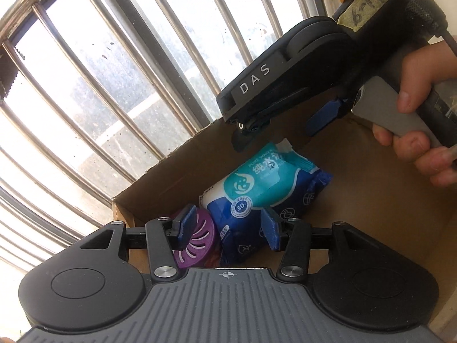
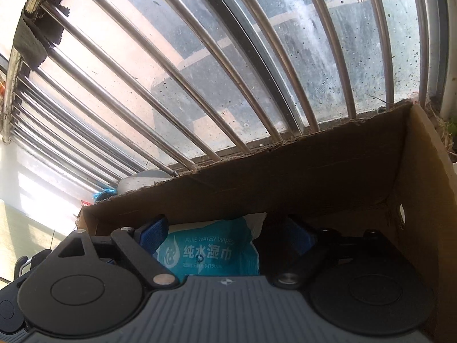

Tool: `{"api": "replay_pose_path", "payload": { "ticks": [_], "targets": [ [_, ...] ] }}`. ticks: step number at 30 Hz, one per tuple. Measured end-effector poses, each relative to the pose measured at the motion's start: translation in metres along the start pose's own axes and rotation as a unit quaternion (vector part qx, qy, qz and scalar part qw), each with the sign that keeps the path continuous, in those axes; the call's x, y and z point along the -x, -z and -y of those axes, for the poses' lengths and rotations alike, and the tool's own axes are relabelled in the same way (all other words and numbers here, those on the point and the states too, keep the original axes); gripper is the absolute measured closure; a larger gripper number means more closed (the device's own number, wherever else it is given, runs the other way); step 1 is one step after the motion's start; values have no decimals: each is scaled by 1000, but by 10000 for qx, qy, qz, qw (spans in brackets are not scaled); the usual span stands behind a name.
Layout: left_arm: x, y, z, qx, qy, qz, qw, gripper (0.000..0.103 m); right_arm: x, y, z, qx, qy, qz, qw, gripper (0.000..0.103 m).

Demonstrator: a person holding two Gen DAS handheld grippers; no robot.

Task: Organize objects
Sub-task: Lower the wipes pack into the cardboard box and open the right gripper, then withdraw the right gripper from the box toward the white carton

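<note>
Cardboard box (image 1: 357, 188) holds glossy wipes packs (image 1: 265, 183), a ribbed purple disc (image 1: 197, 240); both fingers parted, empty.

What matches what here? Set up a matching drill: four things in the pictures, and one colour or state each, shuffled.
Things:
1. wet wipes pack
2. slotted round lid
3. cardboard box
4. window bars

Colours:
A. brown
B. purple
C. silver metal
D. teal and dark blue

Pairs: 1-D, 2-B, 3-A, 4-C
</note>
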State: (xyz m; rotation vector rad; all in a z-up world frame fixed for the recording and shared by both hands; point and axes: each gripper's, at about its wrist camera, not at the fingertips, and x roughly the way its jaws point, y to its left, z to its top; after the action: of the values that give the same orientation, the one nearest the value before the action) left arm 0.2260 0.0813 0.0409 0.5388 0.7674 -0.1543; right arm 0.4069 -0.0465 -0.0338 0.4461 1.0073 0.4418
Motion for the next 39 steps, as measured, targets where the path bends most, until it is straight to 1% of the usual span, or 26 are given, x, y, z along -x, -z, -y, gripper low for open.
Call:
{"api": "replay_pose_path", "payload": {
  "ticks": [1,3,4,5,6,7,10,12,15,17,19,22,24,27,29,33,36,39],
  "targets": [
    [9,0,-1,0,-41,70,10000,43,11,0,1,-1,41,120,9999,12],
    [35,6,0,-15,-195,242,9995,34,35,2,0,173,147,329,9992,13],
    [43,-1,4,-40,-259,312,9992,34,47,4,0,231,17,324,9992,15],
    [38,-26,14,-49,-263,363,9990,34,57,11,-3,238,-37,317,9992,15],
    [42,-28,10,-27,-235,427,9988,34,66,14,-10,232,-50,401,9989,15],
    [54,-26,11,13,-200,494,9986,34,73,11,-19,267,-3,511,9983,15],
    [84,-21,22,42,-113,671,9977,34,98,10,-36,635,-28,711,9954,15],
    [102,-11,33,56,-77,823,9966,34,121,20,-42,818,-129,891,9926,15],
    [129,13,45,64,61,928,9956,33,153,44,-46,1098,-575,1266,9842,15],
    [149,32,53,113,127,978,9951,33,170,61,-46,1127,-734,1350,9817,15],
    [143,50,59,303,286,997,9941,33,188,79,-42,1153,-924,1388,9792,15],
    [151,77,70,524,643,1051,9910,33,202,105,-39,1350,-958,1278,9779,15],
    [149,93,79,630,733,1109,9891,33,204,122,-39,1497,-900,1160,9778,15],
    [135,116,92,753,896,1137,9866,33,196,146,-38,1612,-797,897,9796,15],
    [124,128,100,843,1044,1046,9854,33,188,161,-35,1659,-718,689,9811,15],
    [110,141,112,1041,1329,975,9808,33,176,182,-25,1732,-512,395,9828,15],
    [103,145,119,1017,1464,979,9791,33,172,194,-15,1665,-522,164,9845,15],
    [91,144,125,1039,1569,827,9786,33,170,206,-6,1652,-496,11,9850,13]
  ]
}}
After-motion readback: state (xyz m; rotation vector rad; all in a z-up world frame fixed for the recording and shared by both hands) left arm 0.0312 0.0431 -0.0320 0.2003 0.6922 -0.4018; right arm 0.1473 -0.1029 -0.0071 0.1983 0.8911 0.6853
